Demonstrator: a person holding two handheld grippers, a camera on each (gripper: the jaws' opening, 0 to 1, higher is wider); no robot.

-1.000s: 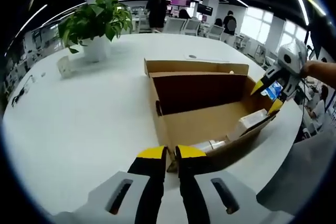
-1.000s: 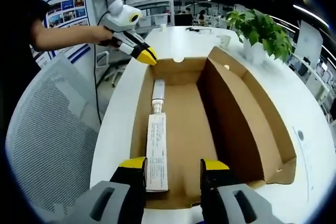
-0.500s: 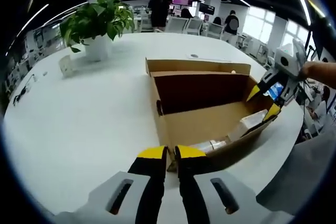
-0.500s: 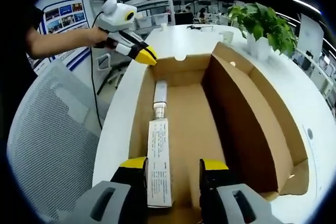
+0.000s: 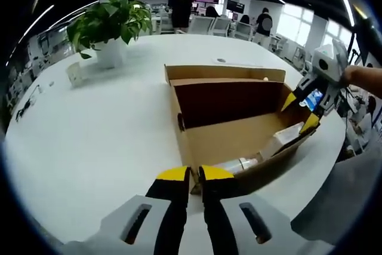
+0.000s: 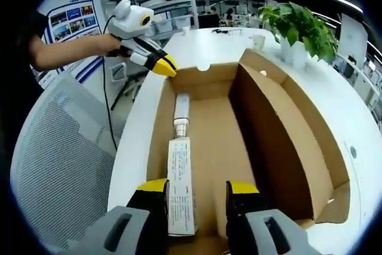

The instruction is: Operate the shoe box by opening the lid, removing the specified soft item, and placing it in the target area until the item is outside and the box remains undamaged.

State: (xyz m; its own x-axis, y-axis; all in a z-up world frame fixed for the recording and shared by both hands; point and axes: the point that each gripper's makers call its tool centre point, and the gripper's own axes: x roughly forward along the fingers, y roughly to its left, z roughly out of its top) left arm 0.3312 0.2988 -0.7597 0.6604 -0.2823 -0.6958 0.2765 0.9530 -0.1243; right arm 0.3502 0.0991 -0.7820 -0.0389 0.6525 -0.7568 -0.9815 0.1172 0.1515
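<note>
The brown shoe box (image 5: 233, 138) lies open on the white table (image 5: 89, 135), its lid (image 6: 286, 129) standing up along one long side. Inside, against the other long wall, lie a white printed carton (image 6: 181, 186) and a white tube (image 6: 181, 108) end to end. My left gripper (image 5: 195, 175) is shut at the box's end corner, a bit of cardboard between its yellow tips; it is the gripper (image 6: 169, 67) at the far end in the right gripper view. My right gripper (image 6: 197, 188) is open above the near end, one jaw beside the carton, and also appears at the far end (image 5: 301, 111).
A potted plant (image 5: 110, 25) and a small white cup (image 5: 73, 76) stand on the table beyond the box. A grey mesh chair (image 6: 59, 165) sits close to the table edge beside the box. A poster board (image 6: 77, 13) and several people stand in the background.
My right gripper has moved a little forward over the box's near end, so the carton sits closer between its jaws. The left gripper has stayed at the corner.
</note>
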